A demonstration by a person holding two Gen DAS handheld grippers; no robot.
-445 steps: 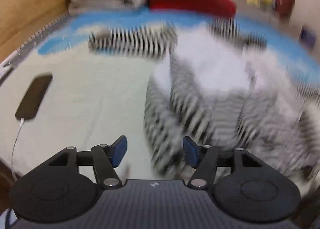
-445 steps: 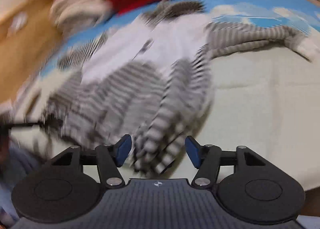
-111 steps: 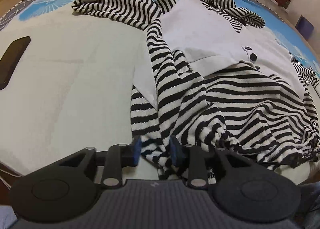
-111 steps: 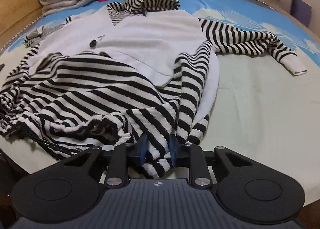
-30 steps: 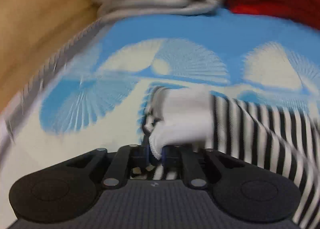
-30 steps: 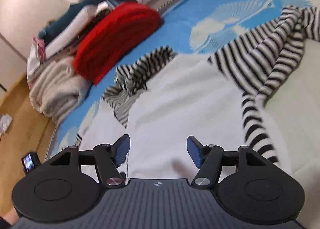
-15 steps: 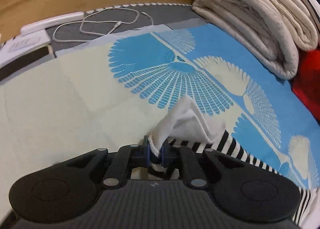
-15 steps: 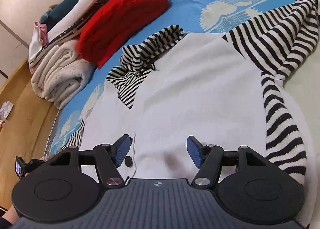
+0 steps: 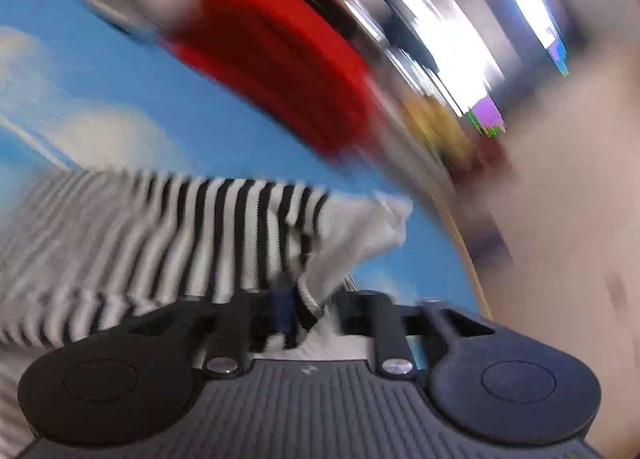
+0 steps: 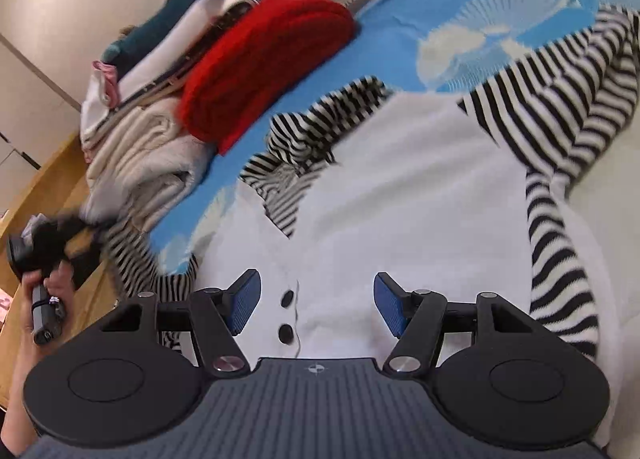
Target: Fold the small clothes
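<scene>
- Left gripper (image 9: 310,309), seen in its own blurred wrist view, has just been opening its jaws; the white cuff (image 9: 360,235) of the striped sleeve (image 9: 208,235) lies between them and I cannot tell whether either pad presses on it.
- Risk 1: if the cuff drops before the sleeve lies across the body of the garment, the sleeve may fall back in a heap on the blue bedspread (image 9: 120,75) and the fold is lost.
- In the right wrist view the person's left hand (image 10: 40,287) is at the far left edge, with the striped sleeve (image 10: 132,259) trailing from it toward the white body of the garment (image 10: 400,195).
- Right gripper (image 10: 316,309) hovers with jaws wide and empty over the white front, just above the 2 dark buttons (image 10: 286,317).
- Risk 2: a careless dip could snag the button placket and rumple the smoothed front.
- Farther right, the other striped sleeve (image 10: 560,131) lies bunched; folding over it as it is would trap a lump.
</scene>
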